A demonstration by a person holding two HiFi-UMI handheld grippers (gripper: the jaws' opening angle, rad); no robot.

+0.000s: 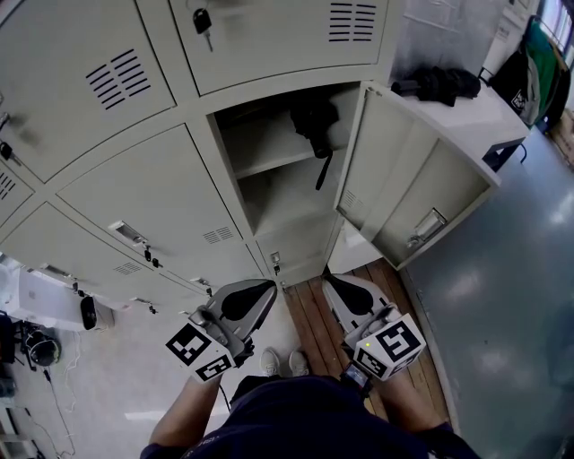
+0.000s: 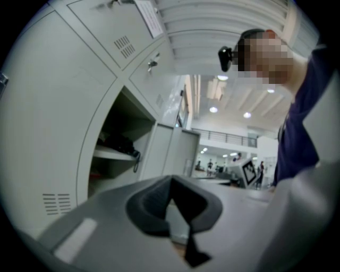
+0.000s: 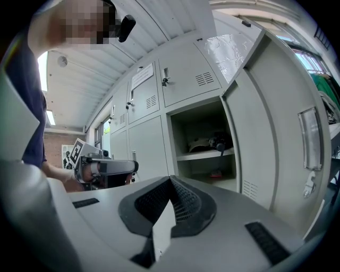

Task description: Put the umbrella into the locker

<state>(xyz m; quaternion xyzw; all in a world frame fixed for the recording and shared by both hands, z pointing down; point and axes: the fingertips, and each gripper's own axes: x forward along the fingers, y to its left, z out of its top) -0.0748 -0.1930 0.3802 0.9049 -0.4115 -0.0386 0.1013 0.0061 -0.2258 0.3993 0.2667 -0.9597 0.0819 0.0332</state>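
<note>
A black folded umbrella lies on the upper shelf of the open locker, its strap hanging over the shelf edge. It also shows in the left gripper view as the dark umbrella and in the right gripper view as the umbrella. The locker door stands swung out to the right. My left gripper and right gripper hang side by side below the locker, apart from it, both shut with nothing held. The left gripper and right gripper point level toward the lockers.
Shut grey locker doors fill the left and top; a key hangs in an upper door. A black bag lies on a white cabinet at the right. Wooden planks run under my feet; a white box sits at the left.
</note>
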